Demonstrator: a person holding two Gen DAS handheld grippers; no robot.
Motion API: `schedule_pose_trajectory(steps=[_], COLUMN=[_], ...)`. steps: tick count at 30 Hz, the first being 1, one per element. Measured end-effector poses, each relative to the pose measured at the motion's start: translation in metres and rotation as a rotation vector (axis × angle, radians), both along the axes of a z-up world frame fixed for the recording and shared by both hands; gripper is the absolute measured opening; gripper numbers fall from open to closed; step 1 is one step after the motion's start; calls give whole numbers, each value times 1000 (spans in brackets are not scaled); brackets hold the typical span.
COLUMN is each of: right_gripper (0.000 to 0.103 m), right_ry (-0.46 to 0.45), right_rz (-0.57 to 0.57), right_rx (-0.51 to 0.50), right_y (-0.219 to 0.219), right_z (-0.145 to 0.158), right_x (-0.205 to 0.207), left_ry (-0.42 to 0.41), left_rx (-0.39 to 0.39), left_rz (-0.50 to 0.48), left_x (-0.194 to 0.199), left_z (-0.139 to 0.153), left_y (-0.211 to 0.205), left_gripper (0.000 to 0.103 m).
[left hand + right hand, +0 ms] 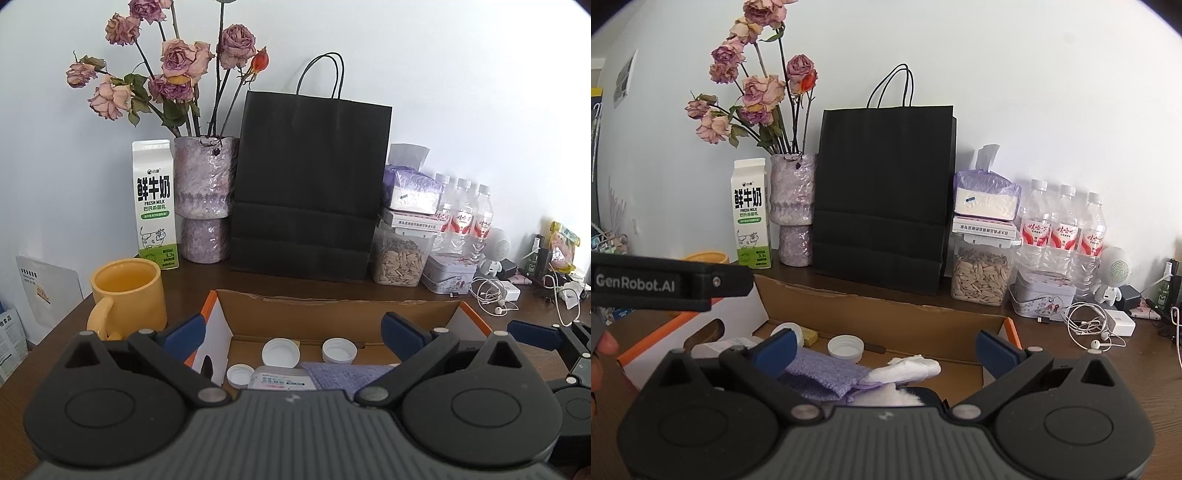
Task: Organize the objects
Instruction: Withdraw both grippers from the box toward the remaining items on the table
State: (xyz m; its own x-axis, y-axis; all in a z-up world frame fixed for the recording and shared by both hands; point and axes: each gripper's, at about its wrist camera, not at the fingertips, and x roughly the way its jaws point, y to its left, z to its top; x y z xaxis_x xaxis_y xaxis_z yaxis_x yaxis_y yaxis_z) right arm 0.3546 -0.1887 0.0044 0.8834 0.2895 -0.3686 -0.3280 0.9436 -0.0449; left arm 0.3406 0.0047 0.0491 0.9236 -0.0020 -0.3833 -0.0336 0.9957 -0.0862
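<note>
An open cardboard box (332, 314) (886, 317) sits on the wooden desk in front of both grippers. Inside lie white bottle caps (280, 352) (846, 346), a wet-wipe pack (282, 380), a purple cloth (347, 374) (823, 373) and a crumpled white tissue (908, 367). My left gripper (293, 334) is open and empty above the box's near side. My right gripper (886, 349) is open and empty over the cloth and tissue. The left gripper's body (665, 282) shows at the left of the right wrist view.
Along the wall stand a yellow mug (127, 295), milk carton (155, 199), vase of dried roses (205, 199), black paper bag (306, 192), seed jar (400, 262), tissue pack (986, 195), tin (1043, 295) and three water bottles (1063, 236). Earphones and a charger (1108, 325) lie at right.
</note>
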Motion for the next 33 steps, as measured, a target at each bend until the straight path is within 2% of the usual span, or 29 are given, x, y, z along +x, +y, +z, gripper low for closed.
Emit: schedule_pose_trajectory(steps=[14,33], right_gripper=[103,103], right_ry=[-2,83], right_rz=[-10,-10], right_rx=[-6,-48], right_y=[-20,-43], right_z=[-7,-42], right_x=[-56,-132], left_ry=[-7,107], left_rx=[8,34], left_rz=[-39,-130], left_x=[-57,-129], left_z=[-6,-40], left_y=[0,-7], left_gripper=[103,103])
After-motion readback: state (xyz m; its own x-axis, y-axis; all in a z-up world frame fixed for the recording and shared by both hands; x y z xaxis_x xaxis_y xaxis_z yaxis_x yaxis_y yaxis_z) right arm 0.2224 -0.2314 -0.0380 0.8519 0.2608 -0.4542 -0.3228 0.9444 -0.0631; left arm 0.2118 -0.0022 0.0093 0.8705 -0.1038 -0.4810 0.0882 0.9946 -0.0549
